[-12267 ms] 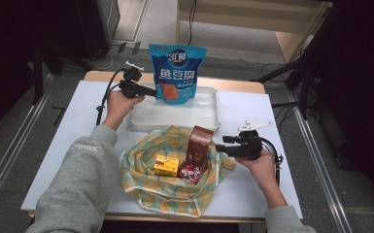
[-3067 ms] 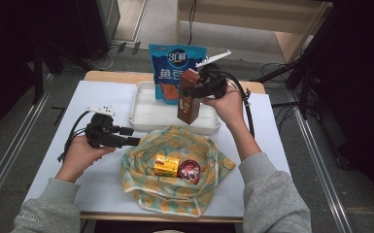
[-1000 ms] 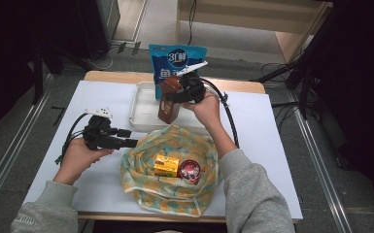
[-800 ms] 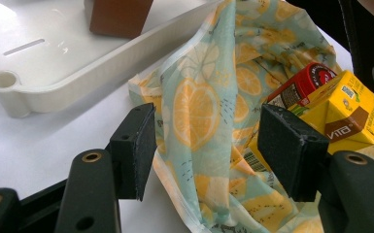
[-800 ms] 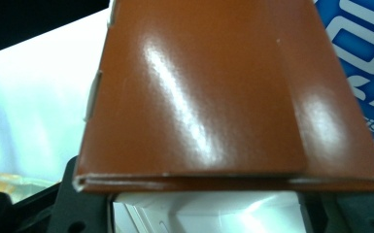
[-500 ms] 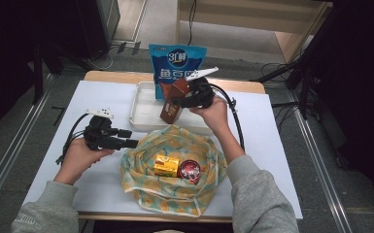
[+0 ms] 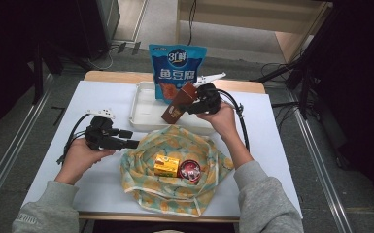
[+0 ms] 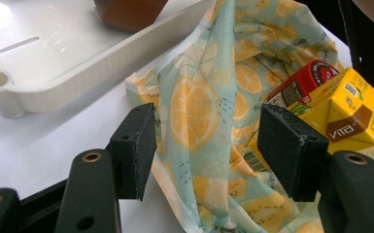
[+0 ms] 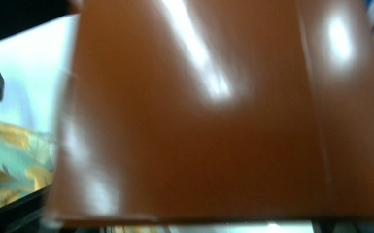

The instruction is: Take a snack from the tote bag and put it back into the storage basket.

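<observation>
A brown carton leans tilted with its base in the white tray. My right gripper is at its upper end; its jaws have just been opening, and the carton is still between them. My left gripper rests open at the left edge of the lemon-print cloth, with a fold of cloth between the jaws but not pinched. On the cloth lie a yellow drink carton and a red can.
A blue snack bag stands upright at the tray's far side. The tray lies just beyond the cloth. Cables trail from both grippers across the white table. Dark floor and rails surround the table.
The right hand has shifted right and a little down with the brown carton, which now leans much more steeply in the tray. The left gripper has stayed put.
</observation>
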